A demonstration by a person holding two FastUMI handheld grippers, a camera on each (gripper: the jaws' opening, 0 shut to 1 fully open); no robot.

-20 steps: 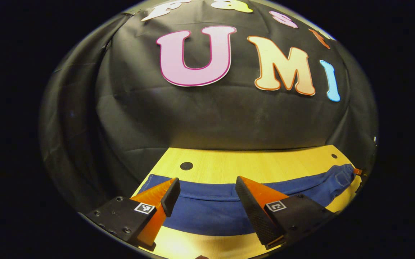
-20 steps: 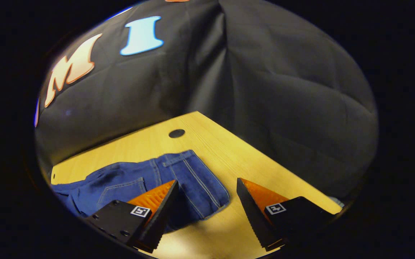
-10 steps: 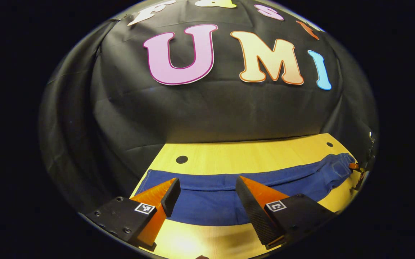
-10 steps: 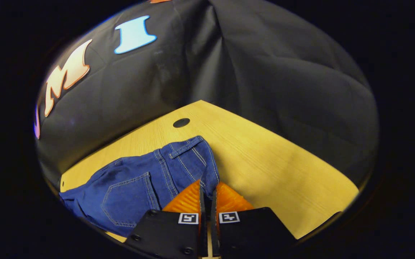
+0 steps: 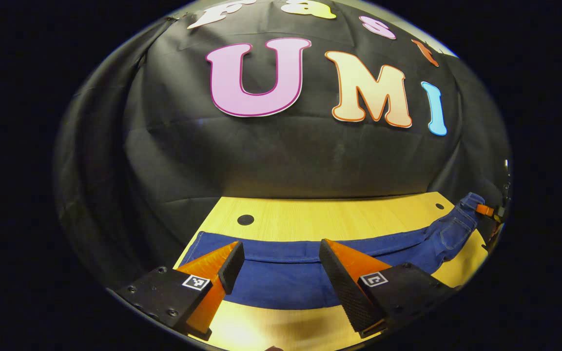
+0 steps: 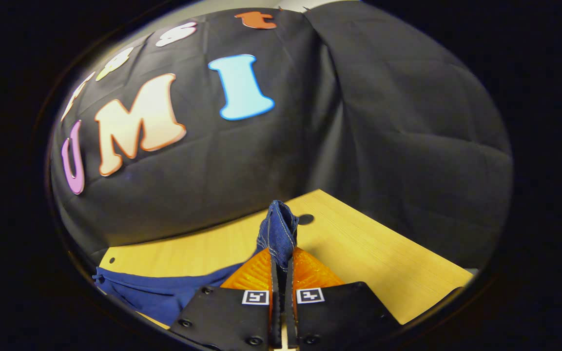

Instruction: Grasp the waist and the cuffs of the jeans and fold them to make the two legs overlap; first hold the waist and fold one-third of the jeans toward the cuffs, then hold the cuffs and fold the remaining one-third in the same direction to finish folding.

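- The blue denim jeans (image 5: 305, 273) lie stretched lengthwise across the pale yellow wooden table (image 5: 334, 219), directly under and ahead of the left gripper (image 5: 281, 265).
- The left gripper hangs above the leg part with its jaws wide apart and nothing between them; the cloth passes below the gap, and I cannot tell whether the fingertips touch it.
- The right gripper (image 6: 281, 265) is clamped on the waist end of the jeans (image 6: 278, 231): a bunch of stitched denim stands up out of the pinch, just ahead of its tips and clear of the table.
- In the left gripper view that raised waist end, with the other gripper at it, sits far off to the right of the open jaws, near the table's edge.
- Behind and to the left of the right gripper the rest of the cloth trails down and lies flat on the wood.
- Judged progress: very early. The waist is taken and lifted, but the cuff end by the left gripper is not yet gripped, and no fold appears laid.
- Left to do, as I read it: grip near the cuffs, overlap the legs, then make the two one-third folds.
- Containers: none is visible; the table carries the jeans, and small dark round holes (image 5: 245, 220) mark its top beyond the left gripper's tips.
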